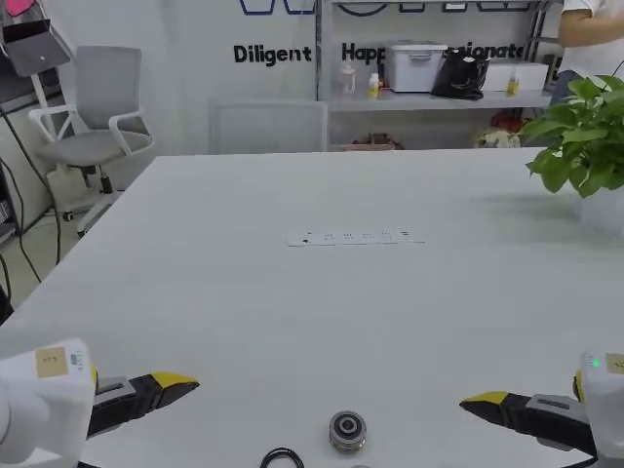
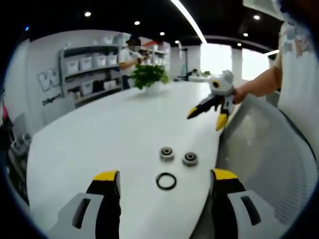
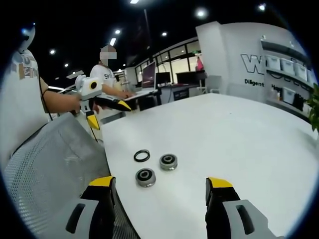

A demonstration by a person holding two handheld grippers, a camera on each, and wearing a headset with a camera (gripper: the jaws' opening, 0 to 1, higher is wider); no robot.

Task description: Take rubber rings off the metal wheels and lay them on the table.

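Observation:
Two small metal wheels (image 2: 167, 153) (image 2: 190, 159) lie close together near the table's front edge. One of them shows in the head view as a wheel (image 1: 347, 430). A loose black rubber ring (image 2: 166, 181) lies flat on the table beside them, also seen as the ring (image 1: 281, 458) and the ring (image 3: 141, 155). My left gripper (image 2: 165, 175) is open, held above the table to the left of the wheels, left gripper (image 1: 175, 382). My right gripper (image 3: 160, 182) is open too, off to their right, right gripper (image 1: 483, 400). Nothing sits between either pair of jaws.
A white power strip (image 1: 355, 237) lies mid-table. A potted plant (image 1: 582, 136) stands at the table's far right. An office chair (image 1: 93, 117) is at the far left, and shelves with boxes (image 1: 429, 68) are behind. A grey mesh chair back (image 3: 55, 164) is at the near edge.

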